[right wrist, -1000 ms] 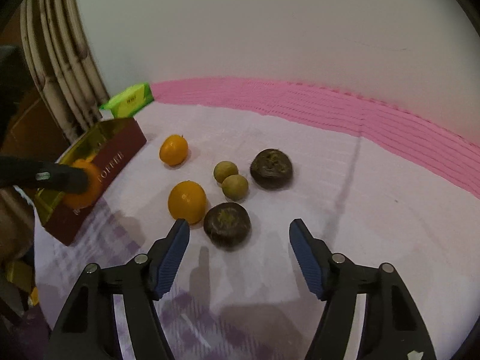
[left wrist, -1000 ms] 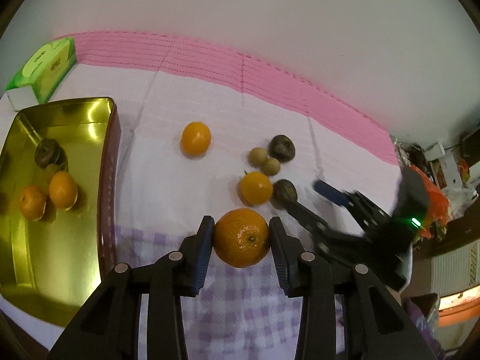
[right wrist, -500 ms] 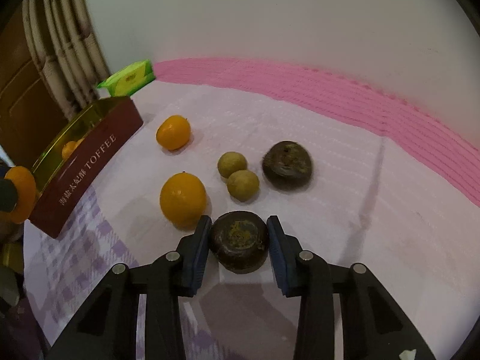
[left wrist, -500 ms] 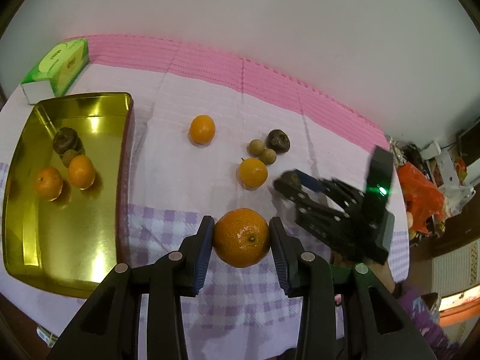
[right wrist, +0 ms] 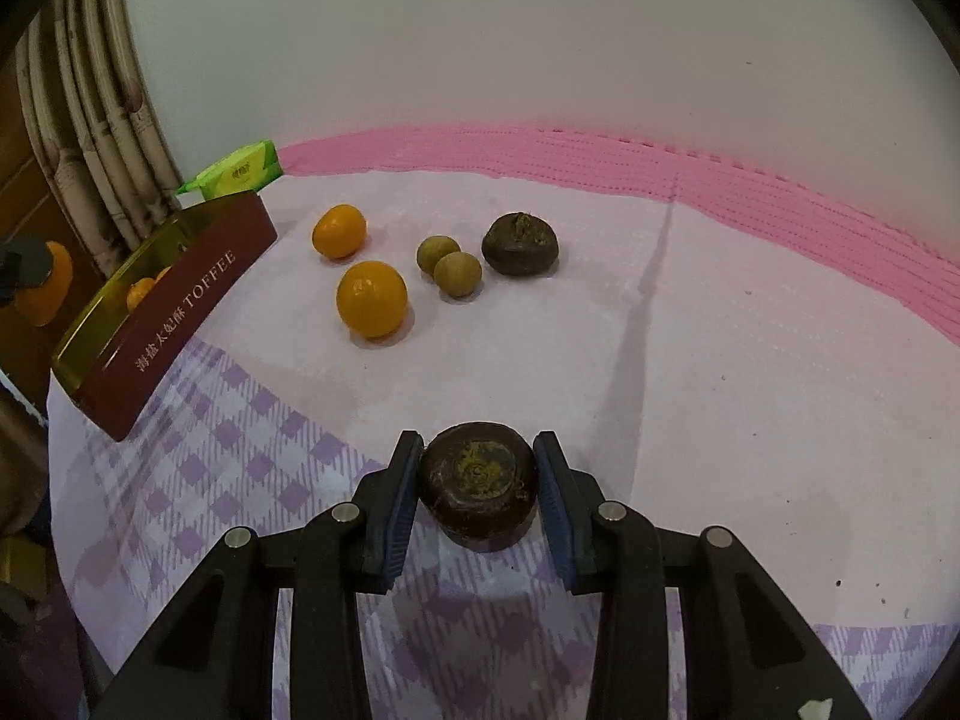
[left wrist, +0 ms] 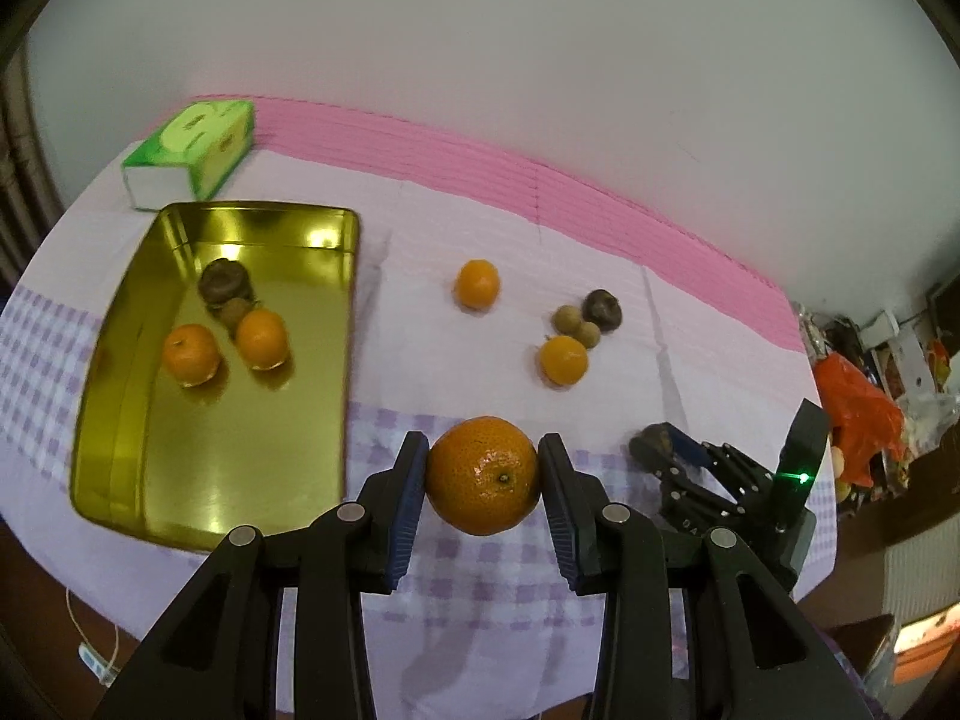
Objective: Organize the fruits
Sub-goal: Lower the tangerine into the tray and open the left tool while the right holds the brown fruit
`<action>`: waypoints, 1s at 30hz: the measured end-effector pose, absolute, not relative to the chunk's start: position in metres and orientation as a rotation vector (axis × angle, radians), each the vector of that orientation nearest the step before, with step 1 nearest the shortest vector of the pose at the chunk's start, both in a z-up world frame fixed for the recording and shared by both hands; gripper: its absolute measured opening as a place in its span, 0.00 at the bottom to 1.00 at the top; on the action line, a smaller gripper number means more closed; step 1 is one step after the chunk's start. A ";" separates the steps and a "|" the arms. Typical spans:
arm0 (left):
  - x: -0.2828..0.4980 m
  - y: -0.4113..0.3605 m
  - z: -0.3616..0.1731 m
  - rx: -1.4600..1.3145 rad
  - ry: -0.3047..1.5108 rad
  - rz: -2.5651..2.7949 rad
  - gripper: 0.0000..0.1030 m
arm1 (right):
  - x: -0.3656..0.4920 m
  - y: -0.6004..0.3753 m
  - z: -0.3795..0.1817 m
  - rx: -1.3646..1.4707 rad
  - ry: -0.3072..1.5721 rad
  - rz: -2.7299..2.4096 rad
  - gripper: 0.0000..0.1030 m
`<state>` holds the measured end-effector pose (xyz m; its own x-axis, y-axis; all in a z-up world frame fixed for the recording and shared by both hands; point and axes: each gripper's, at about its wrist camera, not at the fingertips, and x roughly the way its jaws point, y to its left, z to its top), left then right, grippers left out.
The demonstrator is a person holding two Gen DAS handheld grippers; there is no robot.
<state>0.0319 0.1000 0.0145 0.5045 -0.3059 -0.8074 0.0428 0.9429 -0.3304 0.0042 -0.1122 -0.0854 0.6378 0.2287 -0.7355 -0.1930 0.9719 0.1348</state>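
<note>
- My left tool (left wrist: 483, 476): clenched on a large orange mandarin (left wrist: 483, 474), both blue pads pressed to its sides, carried above the checked part of the cloth, just beside the near right corner of the tin.
- My right tool (right wrist: 477, 489): clenched on a dark brown fruit (right wrist: 477, 483) with a yellowish patch on top, pads tight against either side, over the lilac-checked cloth. From the left camera this tool shows at lower right with a green light lit on its body.
- Gold tin tray (left wrist: 150, 462): on the surface at left, maroon outer wall lettered "TOFFEE". Inside, toward its far half: two mandarins (left wrist: 192, 354) side by side, one dark brown fruit (left wrist: 221, 282) behind them, and a small brownish fruit wedged between, touching the right mandarin.
- Loose fruit on the surface, pale pink part of the cloth: one mandarin (right wrist: 339, 231) farthest back; a second mandarin (right wrist: 372, 299) nearer; two small tan-green round fruits (right wrist: 447, 264) touching each other; one dark brown fruit (right wrist: 521, 245) just right of that pair.
- Green tissue pack (left wrist: 189, 153): beyond the tin's far end, by the pink border.
- Surface (right wrist: 720, 390): covered in white-pink cloth with a bright pink band along the wall and lilac checks at the near edge.
</note>
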 end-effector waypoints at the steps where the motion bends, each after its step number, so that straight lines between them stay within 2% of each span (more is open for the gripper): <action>1: 0.030 0.105 0.015 -0.286 1.019 -0.205 0.37 | 0.005 -0.112 -0.086 0.041 0.848 0.237 0.34; 15: 0.018 0.194 -0.008 -0.288 1.035 -0.049 0.37 | 0.006 -0.111 -0.088 0.042 0.851 0.232 0.34; 30: 0.056 0.184 -0.034 -0.158 1.027 -0.014 0.38 | 0.007 -0.112 -0.088 0.040 0.851 0.232 0.34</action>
<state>0.0559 0.1837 -0.0341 0.5186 -0.0857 -0.8507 -0.0625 0.9885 -0.1377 0.0066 -0.1115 -0.0882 0.6356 0.2190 -0.7403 -0.1872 0.9740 0.1274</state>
